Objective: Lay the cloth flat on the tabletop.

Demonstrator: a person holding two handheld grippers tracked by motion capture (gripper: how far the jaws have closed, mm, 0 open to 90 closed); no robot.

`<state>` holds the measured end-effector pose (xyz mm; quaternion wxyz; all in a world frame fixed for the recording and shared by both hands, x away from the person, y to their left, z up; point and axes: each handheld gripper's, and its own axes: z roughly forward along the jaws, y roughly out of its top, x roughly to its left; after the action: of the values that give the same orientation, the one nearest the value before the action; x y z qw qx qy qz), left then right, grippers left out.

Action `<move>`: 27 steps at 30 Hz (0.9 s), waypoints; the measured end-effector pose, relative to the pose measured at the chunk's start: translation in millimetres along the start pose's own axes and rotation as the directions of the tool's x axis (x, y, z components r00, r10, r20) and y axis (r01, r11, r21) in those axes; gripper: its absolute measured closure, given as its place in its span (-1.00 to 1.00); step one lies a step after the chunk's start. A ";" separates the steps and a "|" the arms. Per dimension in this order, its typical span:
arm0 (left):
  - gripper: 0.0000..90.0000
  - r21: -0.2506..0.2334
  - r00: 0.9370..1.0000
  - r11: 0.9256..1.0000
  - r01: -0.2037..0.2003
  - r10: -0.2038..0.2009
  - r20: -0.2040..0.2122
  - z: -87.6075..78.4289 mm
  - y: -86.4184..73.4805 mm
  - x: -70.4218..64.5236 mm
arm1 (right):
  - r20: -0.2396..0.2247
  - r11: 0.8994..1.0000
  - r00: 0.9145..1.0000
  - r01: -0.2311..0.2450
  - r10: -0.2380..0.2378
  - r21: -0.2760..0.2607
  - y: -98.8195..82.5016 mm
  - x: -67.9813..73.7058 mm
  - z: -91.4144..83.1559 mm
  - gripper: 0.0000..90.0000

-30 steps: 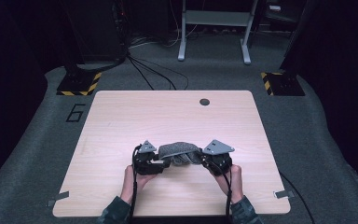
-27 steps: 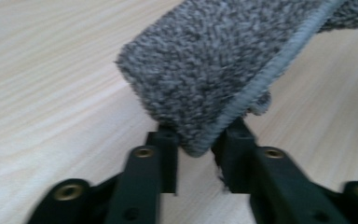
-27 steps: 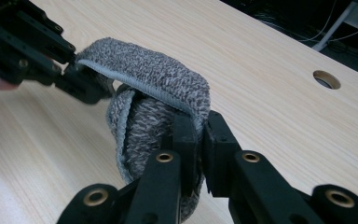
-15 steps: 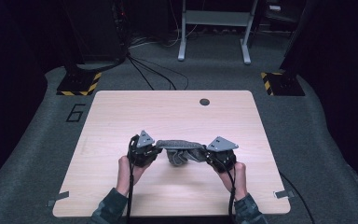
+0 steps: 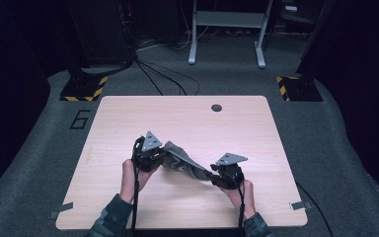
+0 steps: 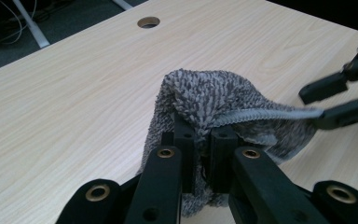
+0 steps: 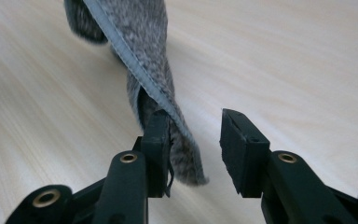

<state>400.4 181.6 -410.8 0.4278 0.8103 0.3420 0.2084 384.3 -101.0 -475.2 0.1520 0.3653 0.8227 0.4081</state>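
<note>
Both forearms came in from the near edge, each hand wrapped round its tool, the left hand (image 5: pixel 128 177) set farther forward than the right hand (image 5: pixel 242 193). The left gripper (image 6: pixel 201 135) had its jaws pinched together on the grey cloth (image 6: pixel 214 100). The right gripper (image 7: pixel 195 140) stood with jaws parted (the cloth's hem lay against only one of them).

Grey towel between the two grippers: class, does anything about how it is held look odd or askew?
Yes. The left gripper pinches the grey towel firmly, but the right gripper stands open, with the towel's hemmed edge merely draped against one of its fingers. So the towel hangs twisted and unevenly.
</note>
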 end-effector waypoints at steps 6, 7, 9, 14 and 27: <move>0.89 0.001 1.000 1.000 0.004 -0.004 0.009 1.3 0.5 0.9 | -0.012 0.995 1.000 0.019 -0.018 0.101 -11.5 1.9 23.7 0.41; 0.89 -0.003 1.000 1.000 0.006 -0.006 0.013 1.1 0.3 1.3 | -0.009 0.994 1.000 0.019 -0.018 0.105 -12.9 0.7 27.2 0.42; 0.89 -0.001 1.000 1.000 0.007 -0.007 0.013 0.5 0.0 2.5 | -0.013 0.994 1.000 0.014 -0.012 0.110 -14.2 -3.1 30.5 0.62; 0.88 0.015 1.000 1.000 0.015 -0.015 0.021 -0.9 -2.2 8.3 | -0.001 0.995 1.000 -0.007 0.008 0.100 -13.5 -10.0 29.7 0.91; 0.86 0.084 0.999 0.996 -0.035 0.034 0.014 -10.1 0.0 15.8 | 0.134 0.993 0.991 0.013 0.003 -0.116 23.9 -24.6 -35.4 0.94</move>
<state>404.8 198.6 -404.6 0.3917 0.8348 0.3338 0.1960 393.1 -129.1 -435.7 0.2289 0.3802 0.7865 0.4296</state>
